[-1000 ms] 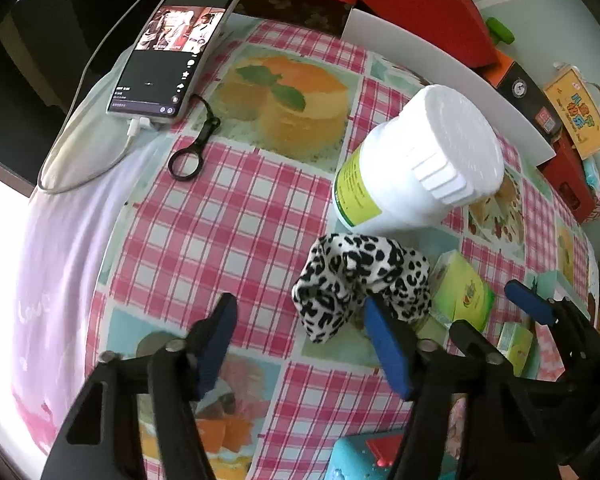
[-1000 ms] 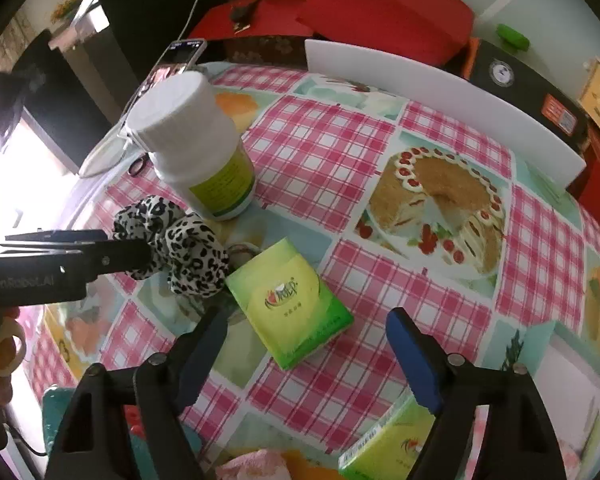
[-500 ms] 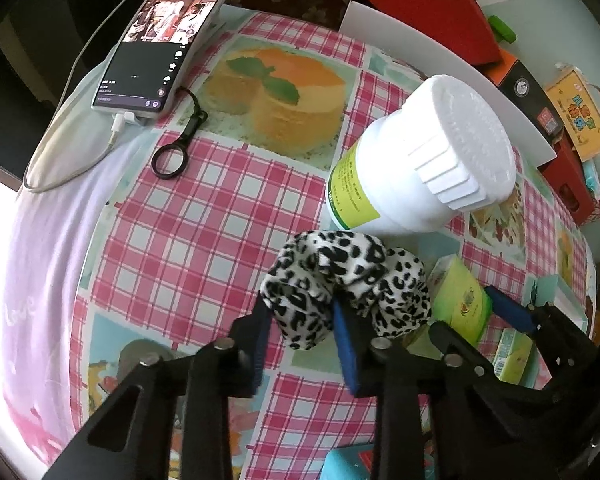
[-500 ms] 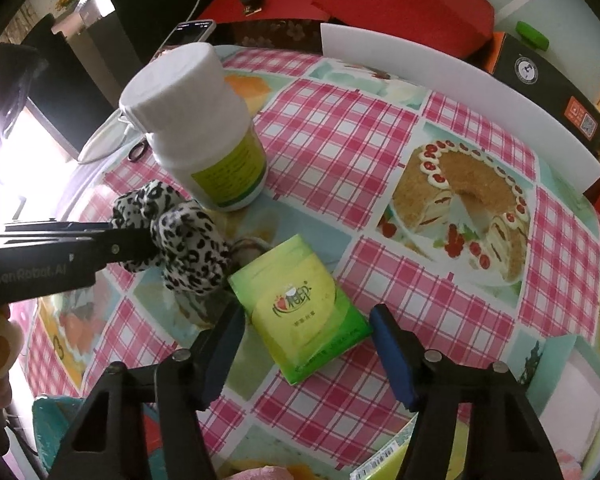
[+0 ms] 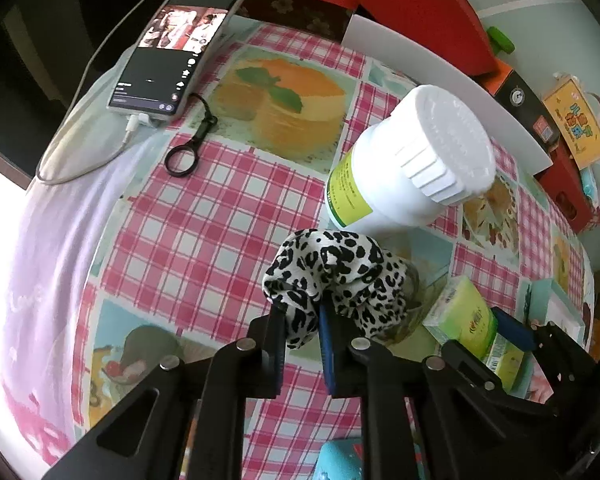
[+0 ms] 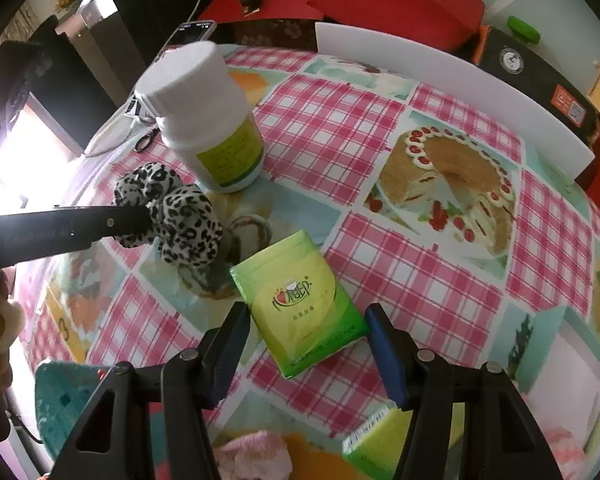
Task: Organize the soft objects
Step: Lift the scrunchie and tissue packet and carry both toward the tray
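Green plastic-wrapped tissue pack (image 6: 304, 304) lies flat on the checked pink oilcloth counter (image 6: 420, 280) between the spread fingers of the right tool (image 6: 302, 340). Its jaws have just been closing in, and the near left pad looks about touching the pack's corner while the right one stands apart. The pack's long axis runs away from that tool, slightly skewed, so the jaws straddle its short width. Further left, the left tool (image 5: 300, 332) has just pinched a fold of the leopard-print fabric scrunchie (image 5: 336, 276), just beside the white screw-cap plastic bottle (image 5: 408, 160) beyond it.

Leopard-print scrunchie (image 5: 332, 276), green tissue pack (image 6: 300, 304), pink-checked tablecloth (image 5: 204, 216)
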The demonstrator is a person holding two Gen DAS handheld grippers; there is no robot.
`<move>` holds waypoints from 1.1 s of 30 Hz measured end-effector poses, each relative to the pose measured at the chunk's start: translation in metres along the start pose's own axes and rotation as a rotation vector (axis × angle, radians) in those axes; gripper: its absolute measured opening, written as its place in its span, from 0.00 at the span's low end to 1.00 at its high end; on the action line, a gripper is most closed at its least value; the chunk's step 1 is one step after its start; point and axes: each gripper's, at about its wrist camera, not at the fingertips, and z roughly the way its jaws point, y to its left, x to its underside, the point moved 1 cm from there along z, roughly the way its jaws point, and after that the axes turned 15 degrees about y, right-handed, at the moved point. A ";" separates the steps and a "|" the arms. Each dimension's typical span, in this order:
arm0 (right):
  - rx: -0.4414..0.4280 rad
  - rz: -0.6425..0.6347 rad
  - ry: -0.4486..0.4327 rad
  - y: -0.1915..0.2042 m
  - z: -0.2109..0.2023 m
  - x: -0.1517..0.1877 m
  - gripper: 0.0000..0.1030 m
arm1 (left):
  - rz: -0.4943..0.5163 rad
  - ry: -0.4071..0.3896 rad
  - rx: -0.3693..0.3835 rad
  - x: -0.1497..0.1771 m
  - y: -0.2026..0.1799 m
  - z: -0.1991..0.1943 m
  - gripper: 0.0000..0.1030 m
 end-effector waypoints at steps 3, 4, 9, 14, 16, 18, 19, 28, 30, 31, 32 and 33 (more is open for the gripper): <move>-0.006 0.013 -0.009 -0.003 -0.011 0.003 0.61 | 0.003 -0.024 -0.019 0.011 -0.001 -0.012 0.14; -0.012 0.017 -0.013 -0.003 -0.015 0.006 0.61 | 0.006 -0.034 -0.025 0.015 -0.003 -0.017 0.14; -0.020 0.041 -0.030 -0.009 -0.033 0.021 0.61 | 0.018 -0.095 -0.035 0.034 -0.010 -0.042 0.14; -0.018 0.063 -0.057 -0.013 -0.056 0.038 0.61 | 0.045 -0.130 -0.016 0.053 -0.019 -0.071 0.14; -0.018 0.070 -0.069 -0.015 -0.063 0.045 0.61 | 0.053 -0.137 -0.008 0.058 -0.027 -0.076 0.14; -0.018 0.083 -0.078 -0.018 -0.072 0.053 0.61 | 0.058 -0.140 0.002 0.065 -0.035 -0.083 0.14; -0.017 0.089 -0.081 -0.020 -0.075 0.056 0.61 | 0.060 -0.142 0.005 0.069 -0.039 -0.084 0.14; -0.012 0.154 -0.117 -0.037 -0.106 0.105 0.61 | 0.077 -0.159 0.064 0.112 -0.069 -0.099 0.14; -0.016 0.176 -0.123 -0.042 -0.113 0.117 0.61 | 0.084 -0.158 0.073 0.120 -0.077 -0.101 0.14; -0.014 0.184 -0.126 -0.044 -0.115 0.123 0.61 | 0.089 -0.157 0.076 0.124 -0.080 -0.101 0.14; -0.011 0.193 -0.129 -0.046 -0.118 0.129 0.61 | 0.094 -0.156 0.077 0.128 -0.084 -0.101 0.14; -0.007 0.203 -0.133 -0.049 -0.121 0.136 0.61 | 0.099 -0.156 0.077 0.132 -0.088 -0.102 0.14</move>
